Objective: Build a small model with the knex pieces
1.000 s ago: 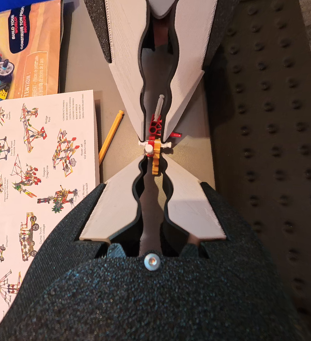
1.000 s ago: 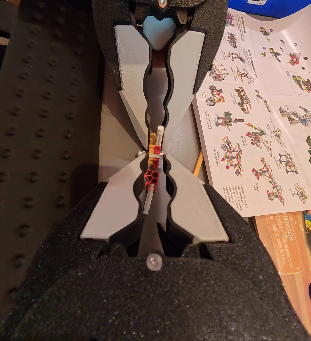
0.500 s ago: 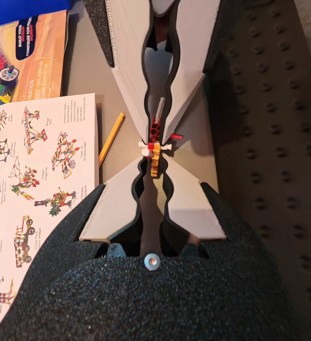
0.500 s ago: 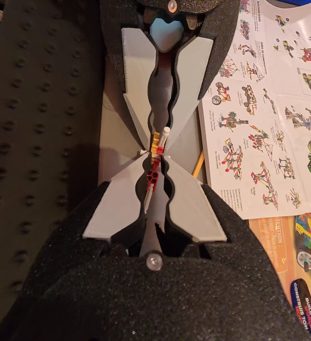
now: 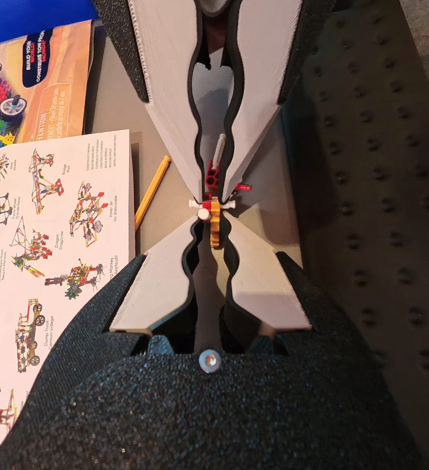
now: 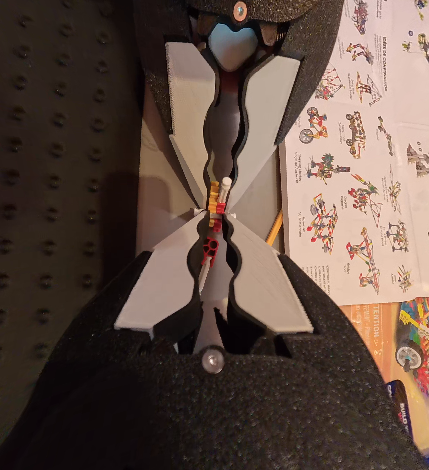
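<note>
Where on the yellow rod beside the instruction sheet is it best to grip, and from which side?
Probably its middle, from straight above, gripping across the thin shaft. The yellow rod lies flat on the table, one end close by the instruction sheet, so the middle leaves most room. The left gripper and right gripper are both shut on the toy assembly.

Left tongs (image 5: 211,223) have matt white ribbed plastic fingers (image 5: 162,284) in grainy black housing; toy pieces (image 5: 212,203) glossy plastic; instruction sheet (image 5: 55,216), left of frame, smooth paper; mat (image 5: 373,229), right, dimpled dark rubber.
</note>
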{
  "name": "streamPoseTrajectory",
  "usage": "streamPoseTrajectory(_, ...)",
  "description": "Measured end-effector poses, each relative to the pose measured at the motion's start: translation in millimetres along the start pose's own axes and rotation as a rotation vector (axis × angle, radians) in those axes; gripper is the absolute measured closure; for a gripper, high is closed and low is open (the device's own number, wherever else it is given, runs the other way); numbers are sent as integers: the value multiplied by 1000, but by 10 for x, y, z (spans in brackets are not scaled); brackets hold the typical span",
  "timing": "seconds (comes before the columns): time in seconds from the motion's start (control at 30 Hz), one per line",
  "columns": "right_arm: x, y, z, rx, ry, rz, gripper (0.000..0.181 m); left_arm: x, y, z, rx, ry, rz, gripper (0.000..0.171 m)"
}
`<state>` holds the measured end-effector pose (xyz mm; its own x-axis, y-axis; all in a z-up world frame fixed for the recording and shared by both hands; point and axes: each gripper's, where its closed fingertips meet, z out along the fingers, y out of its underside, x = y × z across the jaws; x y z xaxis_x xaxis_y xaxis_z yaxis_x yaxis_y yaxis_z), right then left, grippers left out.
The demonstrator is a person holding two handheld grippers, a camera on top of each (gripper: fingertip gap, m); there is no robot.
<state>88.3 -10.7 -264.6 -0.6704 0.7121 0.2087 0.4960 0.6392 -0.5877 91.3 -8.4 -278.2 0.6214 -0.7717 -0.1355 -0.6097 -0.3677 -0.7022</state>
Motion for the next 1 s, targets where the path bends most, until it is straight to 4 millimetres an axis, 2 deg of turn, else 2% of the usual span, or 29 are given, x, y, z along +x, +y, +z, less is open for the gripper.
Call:
streamPoseTrajectory(0.8, 10, -16, 23, -231, -89, -48, 175, 2, 8, 20, -1, 34, 2, 164)
streamPoseTrajectory(1.0, 12, 6, 10, -252, -80, -51, 172, -3, 14, 16, -1, -2, 21, 162)
